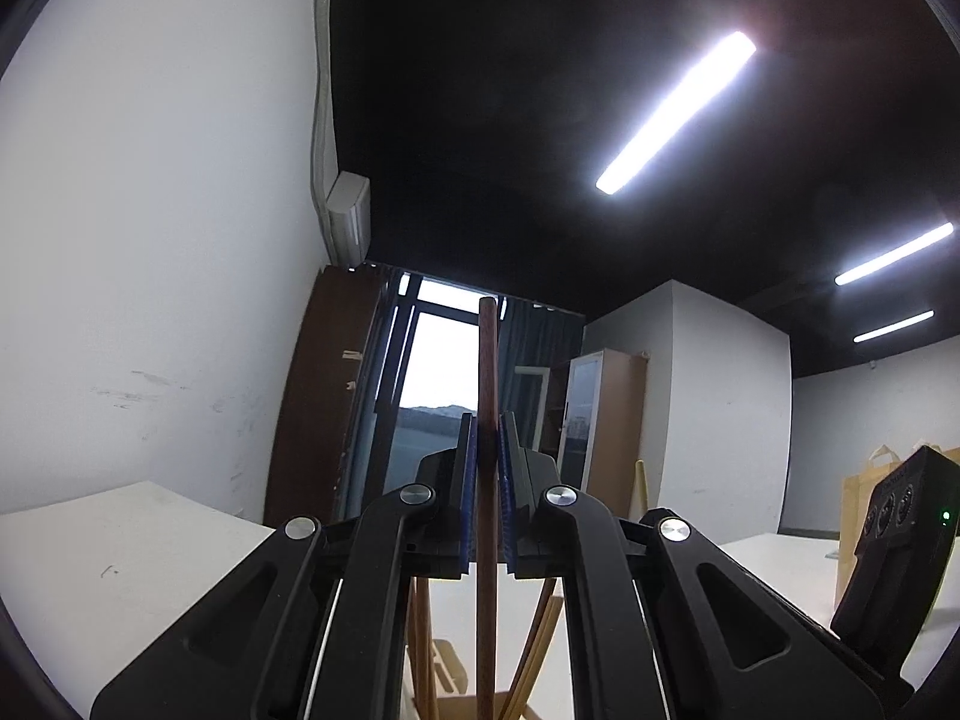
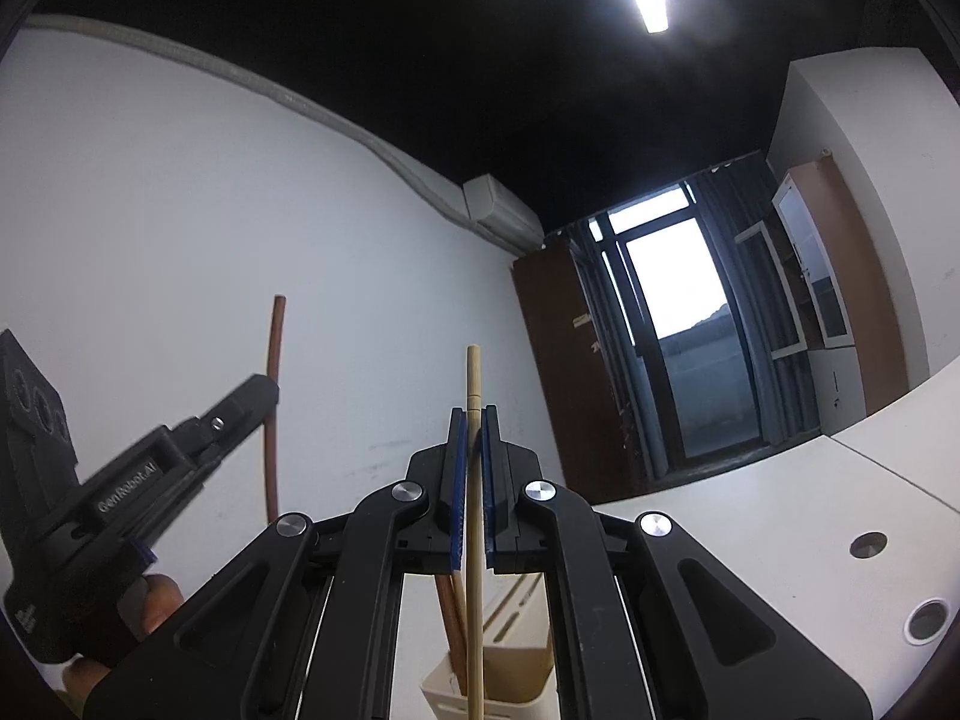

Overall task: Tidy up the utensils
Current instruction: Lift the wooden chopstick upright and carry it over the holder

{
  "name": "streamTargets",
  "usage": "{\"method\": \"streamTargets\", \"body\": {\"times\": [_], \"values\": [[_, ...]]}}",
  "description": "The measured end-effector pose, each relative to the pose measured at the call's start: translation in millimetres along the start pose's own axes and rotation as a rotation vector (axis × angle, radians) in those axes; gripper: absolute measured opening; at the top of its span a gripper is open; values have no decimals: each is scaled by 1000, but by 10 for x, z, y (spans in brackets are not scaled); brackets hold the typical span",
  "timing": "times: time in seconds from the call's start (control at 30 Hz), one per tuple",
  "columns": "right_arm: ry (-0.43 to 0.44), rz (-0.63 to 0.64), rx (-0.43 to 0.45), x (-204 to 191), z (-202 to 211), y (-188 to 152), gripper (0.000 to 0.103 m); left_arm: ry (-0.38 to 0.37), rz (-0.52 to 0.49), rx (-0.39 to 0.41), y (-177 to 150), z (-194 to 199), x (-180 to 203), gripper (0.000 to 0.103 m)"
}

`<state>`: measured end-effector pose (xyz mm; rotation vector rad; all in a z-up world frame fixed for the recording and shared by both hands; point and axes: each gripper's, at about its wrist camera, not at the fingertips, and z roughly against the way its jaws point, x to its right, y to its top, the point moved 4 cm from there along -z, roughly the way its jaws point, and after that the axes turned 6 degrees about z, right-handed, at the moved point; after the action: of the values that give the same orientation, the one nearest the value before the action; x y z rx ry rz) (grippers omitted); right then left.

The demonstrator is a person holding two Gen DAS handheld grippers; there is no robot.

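Now, left gripper (image 1: 487, 456): clamped on an upright dark brown chopstick (image 1: 486, 372)
Right gripper (image 2: 474, 450): clamped on a pale chopstick (image 2: 473, 378)
Holder (image 2: 510, 678): cream, below both, more chopsticks inside

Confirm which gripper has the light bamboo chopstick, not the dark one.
The right gripper is shut on the pale bamboo chopstick; the left gripper clamps the dark reddish-brown chopstick.

The dark reddish-brown wooden chopstick (image 1: 487, 396) looks smooth with a faint grain, while the pale bamboo chopstick (image 2: 473, 468) is matt. The cream slotted utensil holder (image 2: 516, 678) seems to be matt plastic. The white bench (image 2: 750, 516) has a smooth, dull finish.
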<state>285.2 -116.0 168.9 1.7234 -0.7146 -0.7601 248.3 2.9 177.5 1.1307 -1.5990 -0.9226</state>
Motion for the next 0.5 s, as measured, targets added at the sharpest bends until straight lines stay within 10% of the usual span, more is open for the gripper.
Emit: {"method": "streamTargets", "body": {"times": [0.5], "values": [[-32, -14, 75, 184, -316, -82, 5, 32, 7, 142, -35, -169, -41, 6]]}}
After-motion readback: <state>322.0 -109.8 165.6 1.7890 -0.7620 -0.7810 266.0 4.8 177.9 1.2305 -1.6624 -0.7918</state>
